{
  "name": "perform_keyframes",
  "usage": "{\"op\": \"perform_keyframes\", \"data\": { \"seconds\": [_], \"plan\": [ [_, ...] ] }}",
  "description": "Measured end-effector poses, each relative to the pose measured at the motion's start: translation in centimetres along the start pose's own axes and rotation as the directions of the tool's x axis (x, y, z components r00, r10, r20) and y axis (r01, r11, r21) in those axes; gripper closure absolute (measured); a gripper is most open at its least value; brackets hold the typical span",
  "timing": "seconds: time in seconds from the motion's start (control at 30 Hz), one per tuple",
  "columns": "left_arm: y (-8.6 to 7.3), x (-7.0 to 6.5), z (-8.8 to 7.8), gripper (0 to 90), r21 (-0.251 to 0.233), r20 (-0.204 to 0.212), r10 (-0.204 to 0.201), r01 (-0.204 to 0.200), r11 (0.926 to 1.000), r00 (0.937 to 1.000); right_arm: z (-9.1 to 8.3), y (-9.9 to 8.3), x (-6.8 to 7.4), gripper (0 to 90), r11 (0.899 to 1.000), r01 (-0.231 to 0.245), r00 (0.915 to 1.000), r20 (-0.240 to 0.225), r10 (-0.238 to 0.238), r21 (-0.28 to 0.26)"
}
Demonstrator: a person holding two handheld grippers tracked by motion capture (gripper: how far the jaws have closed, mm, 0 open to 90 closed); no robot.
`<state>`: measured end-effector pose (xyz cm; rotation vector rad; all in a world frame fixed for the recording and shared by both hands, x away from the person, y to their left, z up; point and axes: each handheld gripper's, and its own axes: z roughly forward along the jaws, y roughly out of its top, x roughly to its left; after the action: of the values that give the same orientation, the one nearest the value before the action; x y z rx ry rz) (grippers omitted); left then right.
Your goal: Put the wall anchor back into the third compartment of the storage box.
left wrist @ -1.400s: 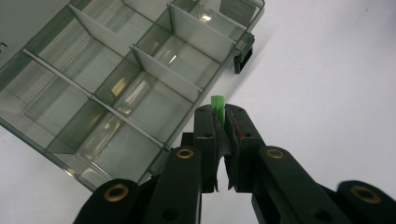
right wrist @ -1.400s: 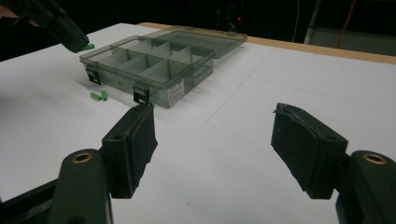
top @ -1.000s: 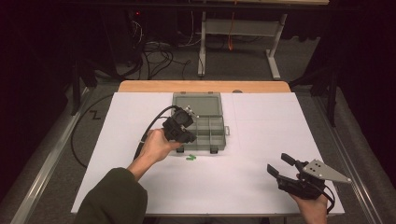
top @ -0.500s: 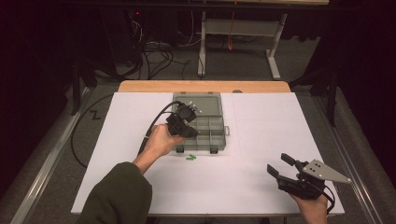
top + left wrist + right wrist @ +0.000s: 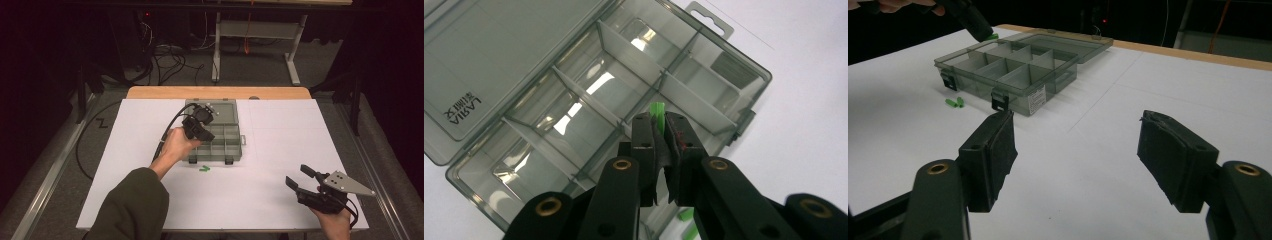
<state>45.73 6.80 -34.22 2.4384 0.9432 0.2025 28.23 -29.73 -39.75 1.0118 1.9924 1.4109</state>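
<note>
A smoky clear compartment box [image 5: 235,150] lies open on the white table, its lid [image 5: 225,107] folded back on the far side. My left gripper [image 5: 206,134] hovers over the box's left compartments, shut on a small green piece [image 5: 657,111] that sticks out past the fingertips. In the left gripper view the compartments under the jaws look empty [image 5: 624,47]. Two more green pieces [image 5: 204,169] lie on the table just in front of the box. My right gripper [image 5: 298,176] rests near the front right corner, open with nothing between its pads [image 5: 993,150].
A bare wooden strip [image 5: 215,92] runs along the table's far edge. White table surface [image 5: 280,150] stretches between the box and my right gripper. The box's front latches [image 5: 999,101] face the near side. Cables and a metal stand lie on the dark floor beyond.
My left hand has drifted a little farther over the box with the green piece still pinched. The right gripper has not moved.
</note>
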Motion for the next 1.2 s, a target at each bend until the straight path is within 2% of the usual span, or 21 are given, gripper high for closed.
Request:
{"op": "perform_keyframes", "data": {
  "seconds": [0.13, 0.5, 0.63, 0.8, 1.0, 1.2],
  "plan": [
    [0.6, 0.2, 0.4, 83.4, -0.01, -0.006, -0.021, 0.021, 0.9997, 0.9998, 0.0, 0.0, -0.1, 33.2, 1.0, -0.003, 1.0, -0.001, 0.003, 0.0],
    [1.6, 0.7, 2.1, 83.4, 0.016, -0.04, -0.042, 0.043, 0.999, 0.9983, -0.1, 0.0, -0.1, 33.2, 1.0, -0.003, 1.0, -0.003, 0.003, -0.002],
    [1.9, 0.8, 2.9, 83.3, 0.019, -0.025, -0.065, 0.065, 0.9977, 0.9976, -0.1, 0.0, -0.1, 33.1, 1.0, -0.001, 1.0, -0.004, 0.001, -0.003],
    [2.3, 0.7, 3.4, 83.3, 0.019, -0.034, -0.07, 0.071, 0.9973, 0.997, -0.1, 0.1, 0.0, 33.1, 1.0, 0.001, 0.9999, -0.01, -0.001, -0.004],
    [2.1, 1.2, 4.2, 83.3, 0.04, -0.044, -0.088, 0.09, 0.9952, 0.9951, -0.1, 0.0, 0.0, 33.1, 1.0, 0.003, 0.9999, -0.011, -0.003, -0.004],
    [2.2, 1.3, 4.8, 83.2, 0.047, -0.047, -0.083, 0.085, 0.9953, 0.9954, -0.2, 0.0, 0.0, 33.1, 1.0, 0.0, 1.0, -0.007, 0.0, -0.007]
  ]
}}
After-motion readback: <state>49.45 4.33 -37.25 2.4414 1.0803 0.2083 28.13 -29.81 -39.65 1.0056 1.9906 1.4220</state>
